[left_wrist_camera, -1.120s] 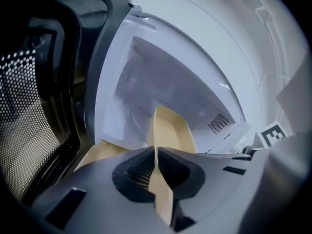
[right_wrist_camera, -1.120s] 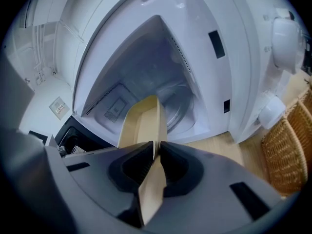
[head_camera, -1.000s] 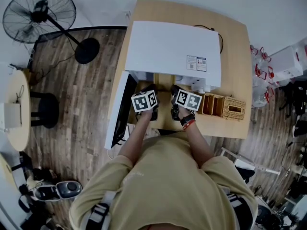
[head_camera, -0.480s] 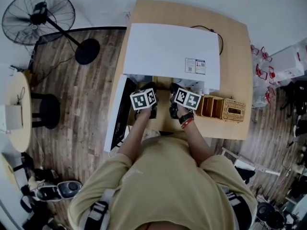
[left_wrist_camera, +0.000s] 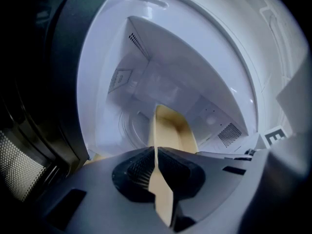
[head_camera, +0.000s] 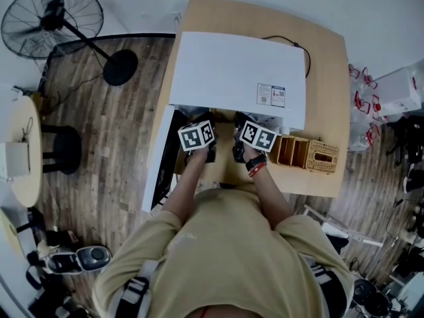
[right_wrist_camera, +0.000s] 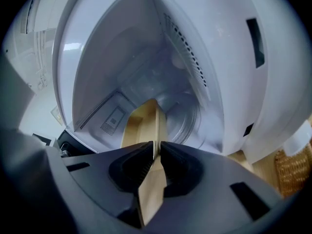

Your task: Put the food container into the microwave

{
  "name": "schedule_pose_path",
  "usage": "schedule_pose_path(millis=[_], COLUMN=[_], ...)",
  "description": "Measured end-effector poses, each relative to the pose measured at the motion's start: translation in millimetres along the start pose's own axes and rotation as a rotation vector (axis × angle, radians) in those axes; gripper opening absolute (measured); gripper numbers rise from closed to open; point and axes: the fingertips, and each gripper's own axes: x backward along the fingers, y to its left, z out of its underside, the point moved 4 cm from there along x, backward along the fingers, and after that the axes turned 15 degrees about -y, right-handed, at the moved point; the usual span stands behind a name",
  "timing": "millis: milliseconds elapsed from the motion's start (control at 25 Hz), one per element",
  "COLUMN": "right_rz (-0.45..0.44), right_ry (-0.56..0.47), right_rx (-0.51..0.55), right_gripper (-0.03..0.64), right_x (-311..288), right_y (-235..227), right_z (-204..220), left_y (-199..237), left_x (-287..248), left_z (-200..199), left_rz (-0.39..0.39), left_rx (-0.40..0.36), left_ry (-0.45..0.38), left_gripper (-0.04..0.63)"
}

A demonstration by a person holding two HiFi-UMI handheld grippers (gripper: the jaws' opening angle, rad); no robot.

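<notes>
The left gripper (left_wrist_camera: 155, 161) and right gripper (right_wrist_camera: 156, 162) each clamp a food container (left_wrist_camera: 173, 130) wall (its length reaches straight ahead into the microwave (left_wrist_camera: 146, 82)).

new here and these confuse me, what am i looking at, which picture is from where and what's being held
No robot: a person holds hand-held tongs in each hand. The overhead picture looks down from a head camera at a white microwave, door open, on a wooden table, beside a wicker basket. The other two come from cameras riding on the tongs. The left tongs and right tongs each pinch one wall of a beige food container, held at the microwave's open cavity.
</notes>
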Motion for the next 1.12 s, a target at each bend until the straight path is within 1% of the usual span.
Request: schedule_pose_path(millis=[320, 640, 760, 840, 960, 1000, 1080, 1120], right_rz=[-0.01, -0.016, -0.032, -0.045, -0.053, -0.052, -0.045, -0.041], right_ry=[-0.011, -0.031, -0.033, -0.035, -0.038, -0.041, -0.049, -0.054], right_rx=[0.004, -0.007, 0.008, 0.018, 0.034, 0.04, 0.047, 0.048], right_gripper=[0.064, 0.064, 0.066, 0.084, 0.14, 0.15, 0.161, 0.163], right_x=[-16, -27, -29, -30, -30, -29, -26, -24], right_y=[0, 0, 0, 2, 5, 5, 4, 4], right_z=[-8, -11, -11, -11, -11, -11, -11, -11], left_y=[3, 3, 2, 2, 1, 0, -4, -5], left_x=[-13, -24, -24, -24, -22, -21, -19, -17], left_z=[-8, -18, -19, -20, -24, -25, -24, -23], left_rz=[-0.006, 0.024, 0.032, 0.029, 0.012, 0.018, 0.046, 0.057], left_rx=[0.011, -0.003, -0.027, -0.053, -0.105, -0.107, -0.096, -0.093], left_ry=[-0.02, -0.051, -0.068, -0.086, -0.124, -0.133, -0.135, -0.131], left_gripper=[0.032, 0.032, 0.032, 0.032, 0.037, 0.057, 0.189, 0.196])
